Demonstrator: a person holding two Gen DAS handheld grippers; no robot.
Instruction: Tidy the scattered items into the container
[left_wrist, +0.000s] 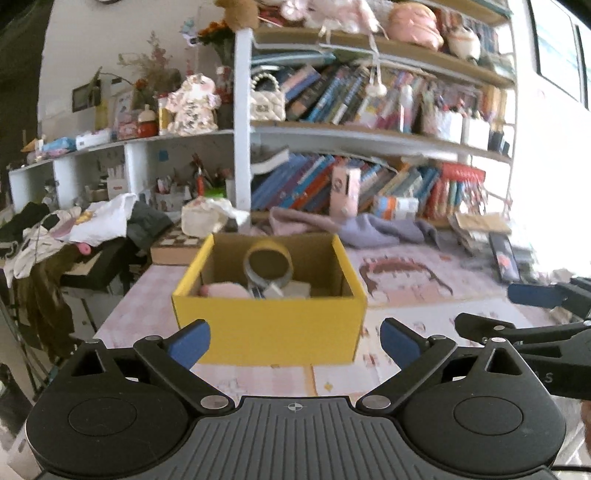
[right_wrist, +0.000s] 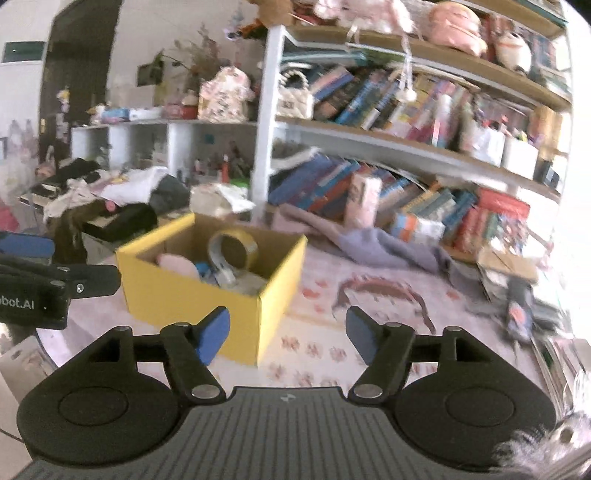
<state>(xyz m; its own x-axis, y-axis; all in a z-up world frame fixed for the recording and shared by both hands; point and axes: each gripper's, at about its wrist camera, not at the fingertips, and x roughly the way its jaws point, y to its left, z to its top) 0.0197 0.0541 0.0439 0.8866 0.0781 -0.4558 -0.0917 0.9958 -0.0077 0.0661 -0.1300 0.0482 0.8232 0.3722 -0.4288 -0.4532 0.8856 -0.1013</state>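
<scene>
Trouble could come mostly from the yellow cardboard box (left_wrist: 269, 325) itself: it sits in the centre of the left wrist view on the pink patterned tablecloth (left_wrist: 424, 306), light and close to the tongs, so a careless push may slide it. Both the left gripper (left_wrist: 294, 341) and the right gripper (right_wrist: 288, 334) are released and grasp nothing. Inside the box a tape roll (left_wrist: 269, 263) leans upright beside a pink soft item (left_wrist: 225, 291); clothes (left_wrist: 92, 221) at left and purple cloth (left_wrist: 376, 227) behind crowd the space.

A box (left_wrist: 269, 325) sits on the table (left_wrist: 424, 317); a tape roll (left_wrist: 269, 267) stands inside it, bookshelves (left_wrist: 369, 136) behind
</scene>
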